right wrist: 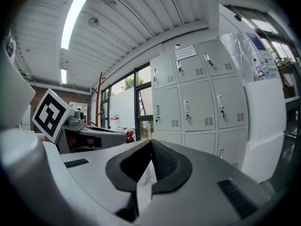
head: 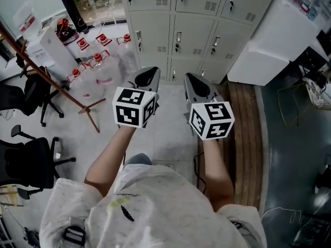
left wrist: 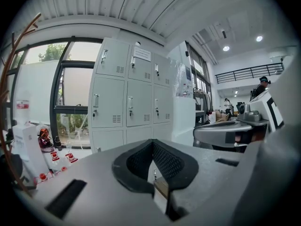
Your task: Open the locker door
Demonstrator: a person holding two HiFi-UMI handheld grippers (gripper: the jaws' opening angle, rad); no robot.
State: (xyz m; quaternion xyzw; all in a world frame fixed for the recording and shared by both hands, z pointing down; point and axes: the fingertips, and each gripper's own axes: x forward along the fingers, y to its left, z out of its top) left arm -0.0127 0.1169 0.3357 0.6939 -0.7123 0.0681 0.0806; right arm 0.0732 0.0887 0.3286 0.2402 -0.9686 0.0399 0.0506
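Left jaws: the left gripper (left wrist: pixel 153 144) is holding them pressed together, gripping nothing.
Right jaws: the right gripper (right wrist: pixel 150 143) is holding them closed tip to tip, empty.
Grippers: both are hovering side by side, pointing at the lockers (head: pixel 176 35).
Lockers: standing ahead, well apart from both grippers, every visible door shut.
Bottles (head: pixel 95 61): sitting on the floor (head: pixel 170 133), left of the lockers.

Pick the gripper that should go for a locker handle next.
Left, narrowly. The left gripper points straight at the lockers; from the right gripper they sit off to the side. Both are shut, empty and short of them.
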